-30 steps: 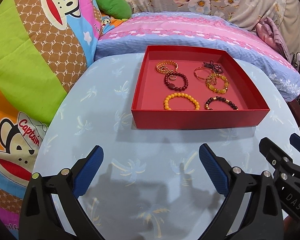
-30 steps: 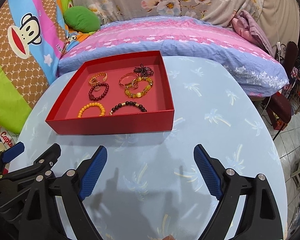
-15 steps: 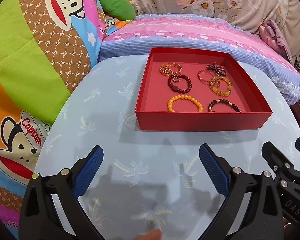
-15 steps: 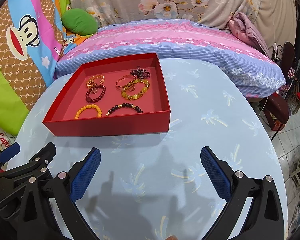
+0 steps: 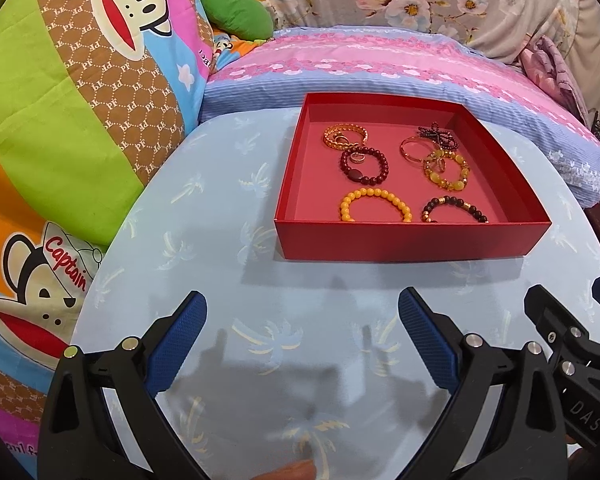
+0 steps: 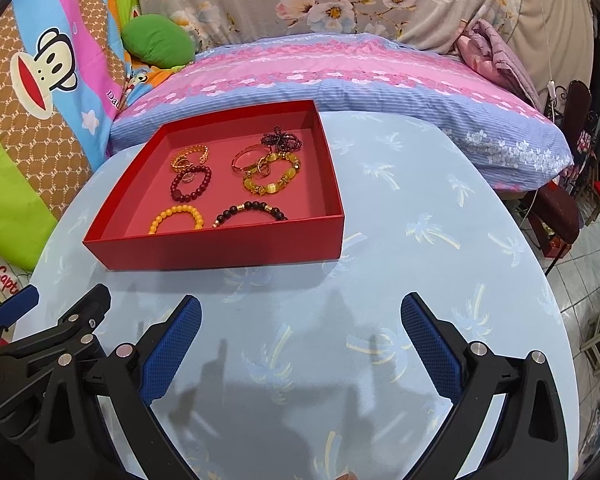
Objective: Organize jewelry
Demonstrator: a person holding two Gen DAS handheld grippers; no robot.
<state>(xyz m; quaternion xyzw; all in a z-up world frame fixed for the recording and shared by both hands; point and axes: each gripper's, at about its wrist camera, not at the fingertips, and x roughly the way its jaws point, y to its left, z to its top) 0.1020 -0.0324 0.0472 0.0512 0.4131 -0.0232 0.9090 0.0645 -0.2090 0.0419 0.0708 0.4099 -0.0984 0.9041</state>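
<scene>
The surface (image 5: 228, 208) looks smooth and faintly glossy, pale blue with a printed palm pattern, and it takes soft reflections near the tools. The red tray (image 5: 412, 236) looks like matt cardboard — flat walls, no shine. In it, the yellow bead bracelet (image 5: 374, 202) and the dark red bead bracelet (image 5: 364, 166) are polished and glossy; the thin bangle (image 5: 414, 148) has a metallic gleam. Each tool's finger pads (image 6: 172, 350) are blue with a fine rough texture, set on matt black plastic arms with shiny metal rivets. The pillow (image 6: 340, 76) behind is soft printed cloth — matt.
</scene>
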